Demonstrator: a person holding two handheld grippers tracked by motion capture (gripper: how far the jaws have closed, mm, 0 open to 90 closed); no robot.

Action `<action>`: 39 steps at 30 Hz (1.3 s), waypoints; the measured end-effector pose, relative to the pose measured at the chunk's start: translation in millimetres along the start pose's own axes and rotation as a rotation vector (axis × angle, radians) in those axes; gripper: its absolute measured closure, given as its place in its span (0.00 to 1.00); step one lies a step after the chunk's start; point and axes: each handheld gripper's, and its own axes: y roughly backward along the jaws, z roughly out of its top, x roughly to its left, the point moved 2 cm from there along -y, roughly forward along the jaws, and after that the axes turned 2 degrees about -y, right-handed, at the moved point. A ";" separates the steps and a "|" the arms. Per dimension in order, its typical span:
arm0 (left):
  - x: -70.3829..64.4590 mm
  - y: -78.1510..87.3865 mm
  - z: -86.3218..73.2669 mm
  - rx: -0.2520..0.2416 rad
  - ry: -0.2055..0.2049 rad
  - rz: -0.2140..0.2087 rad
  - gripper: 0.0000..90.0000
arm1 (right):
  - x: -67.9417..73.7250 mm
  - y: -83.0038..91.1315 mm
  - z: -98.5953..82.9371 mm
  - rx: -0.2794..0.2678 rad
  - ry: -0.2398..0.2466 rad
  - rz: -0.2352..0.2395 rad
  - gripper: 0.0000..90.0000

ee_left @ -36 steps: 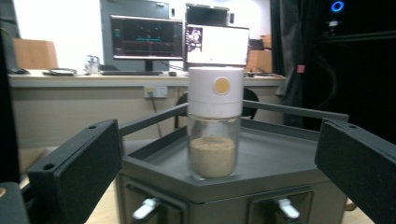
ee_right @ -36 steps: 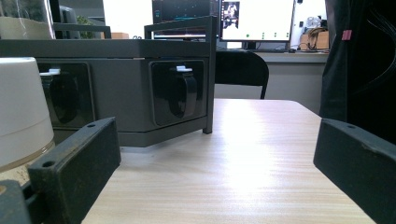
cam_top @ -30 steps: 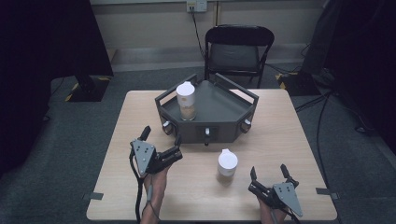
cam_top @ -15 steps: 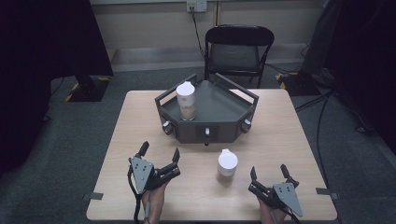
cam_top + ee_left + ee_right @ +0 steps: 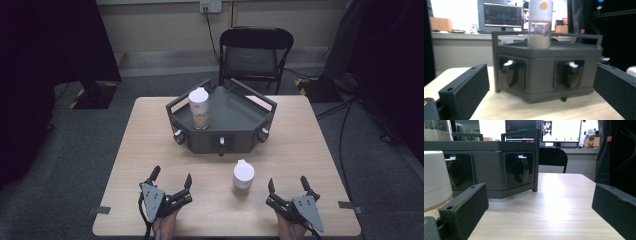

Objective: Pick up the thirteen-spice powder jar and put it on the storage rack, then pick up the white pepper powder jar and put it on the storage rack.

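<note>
Jar (image 5: 243, 178) on table between 2 wide-open, empty hand-held grippers, left hand-held gripper (image 5: 171, 181) drawn back

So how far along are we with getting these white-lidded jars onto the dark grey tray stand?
One white-lidded clear jar of tan powder already stands on the dark grey angular tray stand. Nothing is in hand: the left gripper and right gripper rest open near the table's front edge. The second white-lidded jar stands on the wooden table, probably next.

Your light wooden table (image 5: 310, 145) carries a grey angular rack (image 5: 235, 131) well ahead of both grippers, and a white-capped jar (image 5: 243, 178) stands just ahead-left of your right gripper (image 5: 286, 187).
</note>
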 end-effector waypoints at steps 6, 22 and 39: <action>1.7 9.9 -22.5 0.010 0.022 0.043 0.00 | 0.1 0.0 0.1 0.000 0.000 -0.001 0.00; 2.9 3.8 -34.5 0.041 -0.029 0.058 0.00 | 0.7 -0.2 0.3 0.002 0.001 -0.004 0.00; -1.6 2.8 -34.6 0.042 -0.030 0.091 0.01 | 0.4 -0.1 -0.2 -0.001 -0.001 -0.004 0.00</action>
